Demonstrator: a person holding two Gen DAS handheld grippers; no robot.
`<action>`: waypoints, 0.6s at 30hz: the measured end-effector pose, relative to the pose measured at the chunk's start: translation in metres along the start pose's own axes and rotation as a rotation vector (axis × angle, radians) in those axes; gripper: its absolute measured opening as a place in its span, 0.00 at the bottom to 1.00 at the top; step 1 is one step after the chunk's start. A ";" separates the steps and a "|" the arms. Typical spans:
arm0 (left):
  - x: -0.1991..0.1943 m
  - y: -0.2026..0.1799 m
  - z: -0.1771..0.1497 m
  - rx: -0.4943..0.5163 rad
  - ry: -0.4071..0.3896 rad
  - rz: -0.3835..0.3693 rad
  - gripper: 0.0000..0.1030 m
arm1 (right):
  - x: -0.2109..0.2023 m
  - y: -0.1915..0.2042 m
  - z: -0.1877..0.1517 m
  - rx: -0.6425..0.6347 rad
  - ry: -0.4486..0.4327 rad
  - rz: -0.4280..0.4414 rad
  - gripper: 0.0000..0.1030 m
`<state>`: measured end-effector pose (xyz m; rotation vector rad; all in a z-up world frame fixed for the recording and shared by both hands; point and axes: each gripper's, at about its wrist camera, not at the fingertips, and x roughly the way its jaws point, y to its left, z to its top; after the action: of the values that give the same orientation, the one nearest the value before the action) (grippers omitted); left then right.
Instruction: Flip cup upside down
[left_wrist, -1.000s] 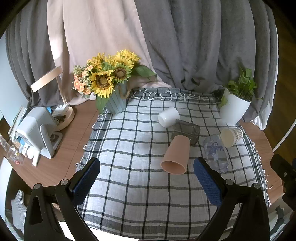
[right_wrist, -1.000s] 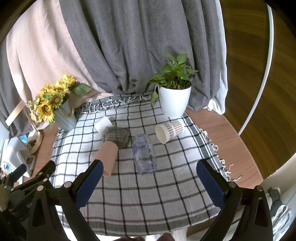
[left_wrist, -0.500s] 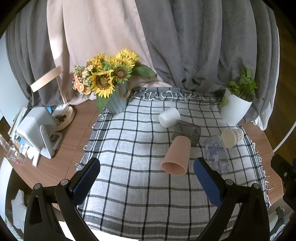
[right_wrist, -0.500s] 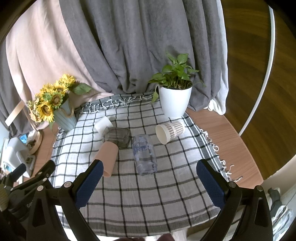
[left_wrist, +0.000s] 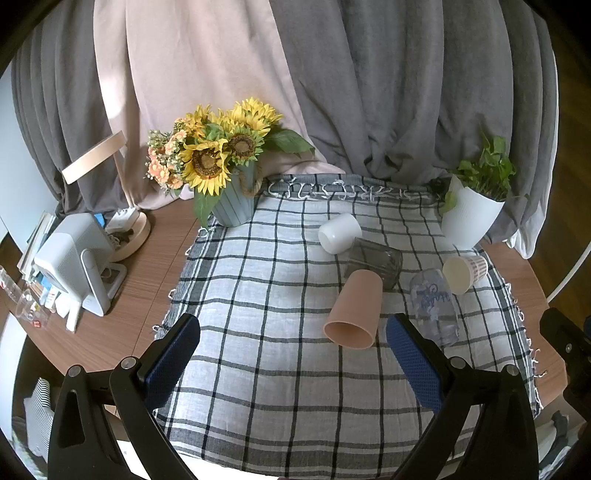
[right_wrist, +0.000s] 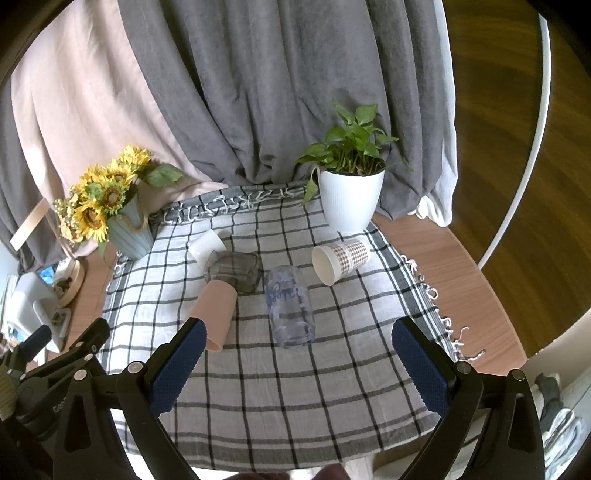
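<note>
Peach-pink plastic tapered cup (left_wrist: 354, 311) lies on its side, ungrasped, so both grippers, left gripper (left_wrist: 293, 349) and right gripper (right_wrist: 295, 352), wait spread wide.

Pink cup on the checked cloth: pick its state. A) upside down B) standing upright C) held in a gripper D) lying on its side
D: the pink cup lies on its side on the checked cloth, open mouth toward the camera, and no gripper touches it.

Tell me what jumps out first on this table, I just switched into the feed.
Five cups lie tipped in a cluster mid-cloth: pink cup nearest, clear glass, dark glass, white cup and checked paper cup. Sunflowers stand back left, a potted plant back right. Left gripper and right gripper hover open.
</note>
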<state>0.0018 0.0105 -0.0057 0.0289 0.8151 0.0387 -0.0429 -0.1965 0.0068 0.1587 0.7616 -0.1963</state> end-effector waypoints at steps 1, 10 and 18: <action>0.000 0.001 0.000 0.000 0.000 0.000 1.00 | 0.000 -0.001 0.000 -0.001 0.000 0.000 0.98; 0.001 0.000 0.000 0.005 0.003 -0.002 1.00 | 0.004 0.001 -0.005 -0.001 0.004 -0.001 0.98; 0.013 -0.031 0.006 0.134 0.028 -0.065 1.00 | 0.014 -0.008 -0.008 0.035 0.042 -0.003 0.98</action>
<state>0.0154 -0.0203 -0.0125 0.1284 0.8452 -0.0772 -0.0402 -0.2043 -0.0091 0.1949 0.8001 -0.2095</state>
